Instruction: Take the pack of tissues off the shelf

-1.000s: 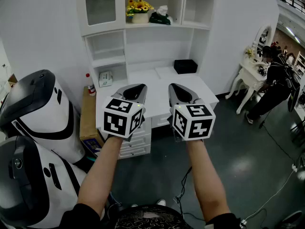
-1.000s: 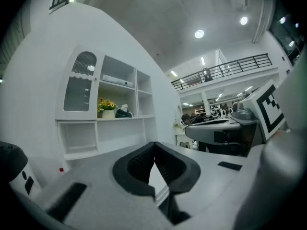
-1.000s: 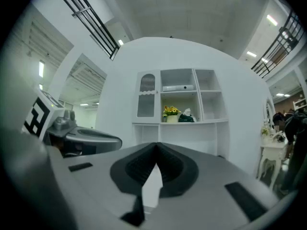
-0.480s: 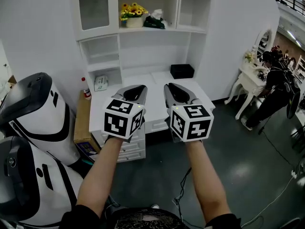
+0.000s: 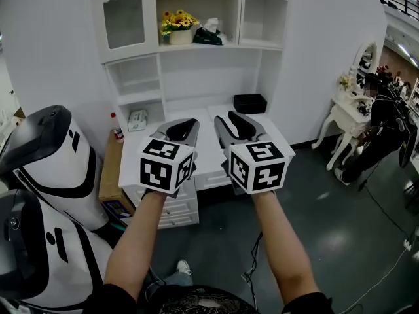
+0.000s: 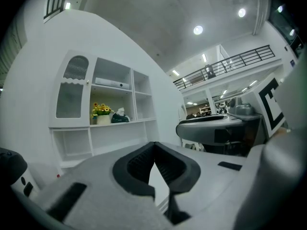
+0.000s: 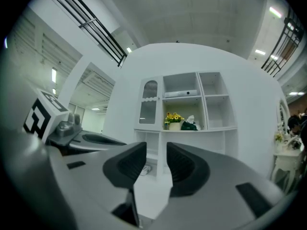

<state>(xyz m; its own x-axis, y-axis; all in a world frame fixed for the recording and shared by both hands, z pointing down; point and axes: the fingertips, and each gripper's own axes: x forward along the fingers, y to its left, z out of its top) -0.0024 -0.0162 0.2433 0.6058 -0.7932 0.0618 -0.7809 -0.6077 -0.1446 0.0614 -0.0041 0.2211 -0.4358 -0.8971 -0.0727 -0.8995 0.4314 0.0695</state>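
A dark green pack with a white tissue sticking out (image 5: 209, 34) lies on the middle shelf of the white cabinet (image 5: 131, 57), beside a pot of sunflowers (image 5: 175, 26). A small white and green pack (image 5: 137, 119) sits in a low cubby on the left. Both grippers are held side by side, well short of the cabinet. My left gripper (image 5: 185, 124) is shut and empty, its pads touching at the tip. My right gripper (image 5: 230, 120) is opening, with nothing between its fingers. The dark pack (image 7: 190, 124) shows above the right jaws, and also in the left gripper view (image 6: 120, 117).
A white desk top (image 5: 209, 142) with a black box (image 5: 250, 103) runs under the shelves. Two big white robot shells (image 5: 46, 156) stand at the left, with a cardboard box (image 5: 108, 169) and a red-capped bottle (image 5: 117, 129). A person (image 5: 386, 120) stands by a vanity table (image 5: 347, 103) at the right.
The cabinet has come nearer and shifted left in the head view. My right gripper's jaws, shut a second ago, have spread apart. The left gripper stays shut.
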